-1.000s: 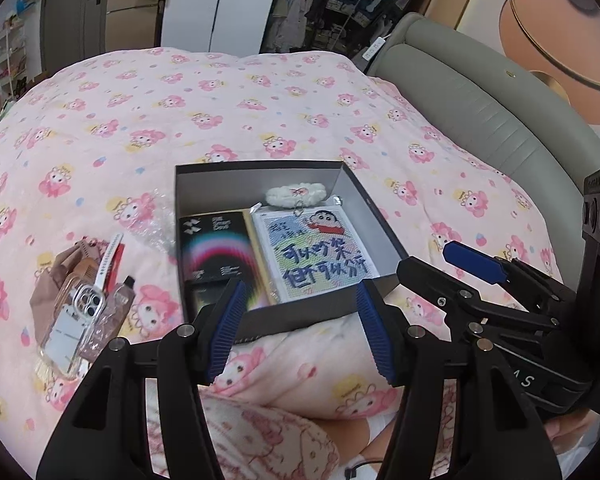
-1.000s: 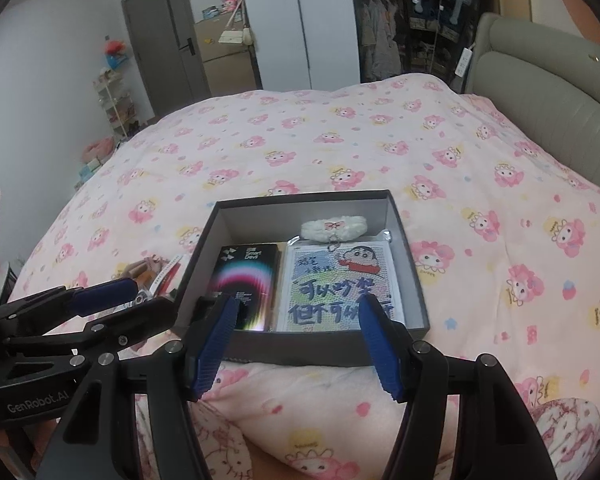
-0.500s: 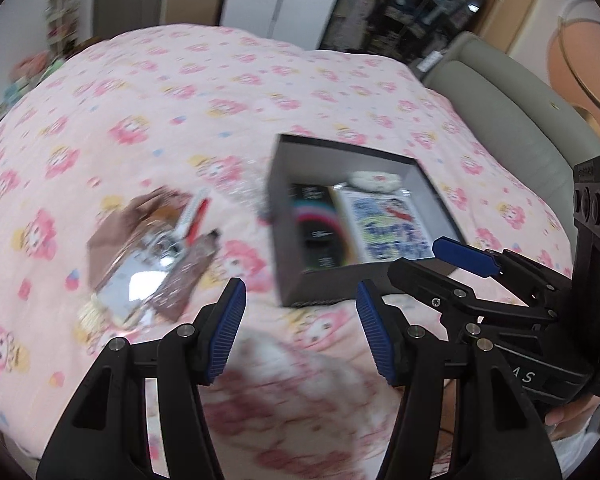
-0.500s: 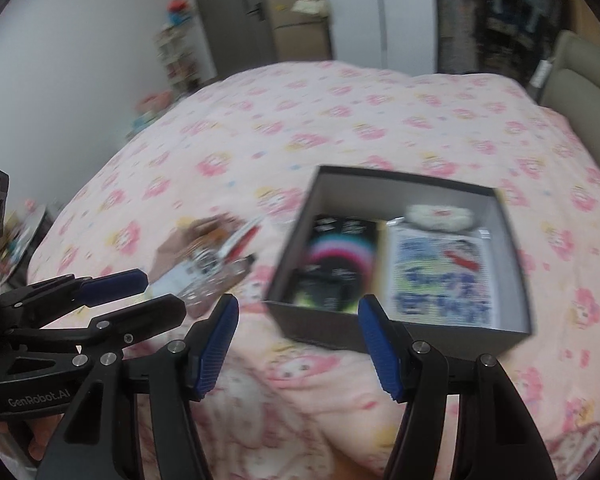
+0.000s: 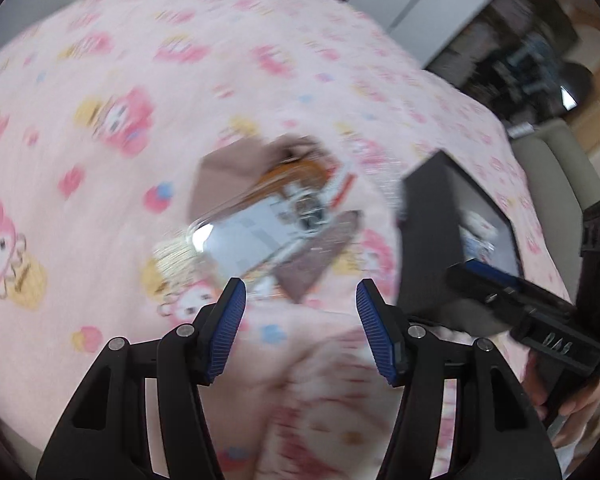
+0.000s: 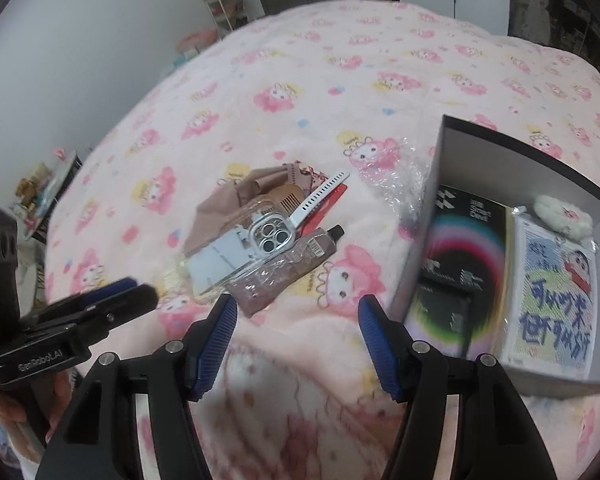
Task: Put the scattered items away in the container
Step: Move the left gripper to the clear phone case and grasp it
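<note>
**Jaws wide, both empty, over the pile**

Both jaws stood wide apart, nothing between them; left gripper (image 5: 300, 320) and right gripper (image 6: 294, 334) hung just short of the pile (image 6: 260, 236) on the quilt (image 6: 300, 80); box (image 6: 440, 200) sat near, to its right.

Likely trouble: the items overlapped, so a grab at the phone case (image 6: 240, 254) could drag the comb (image 6: 320, 196) or the wrapped tube (image 6: 288, 268) with it; the soft quilt might sink under the tips.

Case's long axis ran diagonally, camera end toward the box; the tube lay roughly parallel, cap the same way.
</note>
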